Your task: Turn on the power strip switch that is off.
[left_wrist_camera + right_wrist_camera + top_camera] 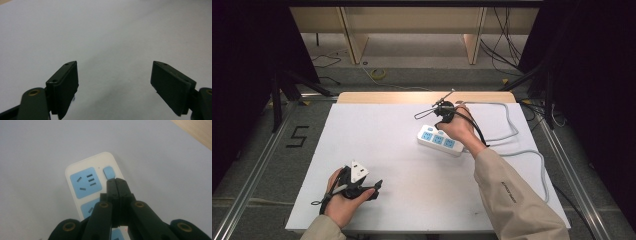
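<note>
High view, power strip: the power strip is white with 3 blue socket faces in a row. It lies flat on the table, right of the middle, a bit slanted.
High view, cord: a grey cord runs from the strip in loops to the right edge of the table.
High view, right tool: the right tool is over the far end of the strip, held by the right hand.
High view, left tool: the left tool is low near the front left of the table, well apart from the strip.
High view, room: the table top is white. The floor is grey with a black mark like a 5.
Left tool view: the left tool has its jaws wide apart, with just white table between them.
Right tool view: the right tool has its jaws pressed together. The tips are just at a small blue button at the end of the power strip. I cannot tell if they touch it.
Right tool view, socket: beside the button is a blue square with 5 dark slots.
</note>
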{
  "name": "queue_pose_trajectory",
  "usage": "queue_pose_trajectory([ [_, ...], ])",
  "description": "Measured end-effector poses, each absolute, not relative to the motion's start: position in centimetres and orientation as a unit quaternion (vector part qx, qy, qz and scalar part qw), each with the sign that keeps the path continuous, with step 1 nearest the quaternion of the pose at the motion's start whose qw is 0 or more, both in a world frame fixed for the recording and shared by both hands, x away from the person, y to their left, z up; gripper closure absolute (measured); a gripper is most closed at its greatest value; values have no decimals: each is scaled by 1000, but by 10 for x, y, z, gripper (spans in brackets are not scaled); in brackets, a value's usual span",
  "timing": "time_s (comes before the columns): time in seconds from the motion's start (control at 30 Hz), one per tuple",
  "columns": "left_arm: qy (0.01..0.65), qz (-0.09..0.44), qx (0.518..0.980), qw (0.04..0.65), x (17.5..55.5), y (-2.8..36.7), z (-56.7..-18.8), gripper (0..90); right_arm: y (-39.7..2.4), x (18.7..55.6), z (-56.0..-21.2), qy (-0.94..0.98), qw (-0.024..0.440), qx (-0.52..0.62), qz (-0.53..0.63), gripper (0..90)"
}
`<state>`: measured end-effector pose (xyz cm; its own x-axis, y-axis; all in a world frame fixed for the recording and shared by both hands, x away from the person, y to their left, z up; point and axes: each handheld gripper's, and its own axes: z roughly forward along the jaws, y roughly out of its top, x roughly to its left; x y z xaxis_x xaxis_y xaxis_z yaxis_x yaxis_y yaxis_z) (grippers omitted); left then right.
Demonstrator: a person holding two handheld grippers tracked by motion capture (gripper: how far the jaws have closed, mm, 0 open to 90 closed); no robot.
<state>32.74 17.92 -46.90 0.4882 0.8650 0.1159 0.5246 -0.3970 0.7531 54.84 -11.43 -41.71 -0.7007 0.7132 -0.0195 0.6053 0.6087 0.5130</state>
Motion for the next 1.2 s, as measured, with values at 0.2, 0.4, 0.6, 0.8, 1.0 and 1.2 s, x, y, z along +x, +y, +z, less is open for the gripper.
queue_pose_trajectory([
  [0.2, 437, 255, 795, 333, 328, 179, -469, 221, -111, 553, -421, 889, 108, 375, 241, 900],
  [0.4, 437, 255, 795, 333, 328, 179, -469, 221, -108, 557, -422, 888, 106, 376, 244, 900],
  [0.6, 437, 255, 795, 334, 328, 179, -469, 221, -102, 559, -424, 889, 108, 375, 240, 900],
  [0.8, 438, 256, 794, 336, 328, 179, -469, 222, -98, 562, -428, 889, 106, 376, 239, 900],
  [1.0, 436, 255, 796, 334, 328, 179, -469, 222, -97, 563, -429, 888, 106, 377, 241, 900],
  [1.2, 435, 256, 797, 333, 328, 179, -469, 222, -96, 566, -429, 887, 108, 379, 239, 900],
])
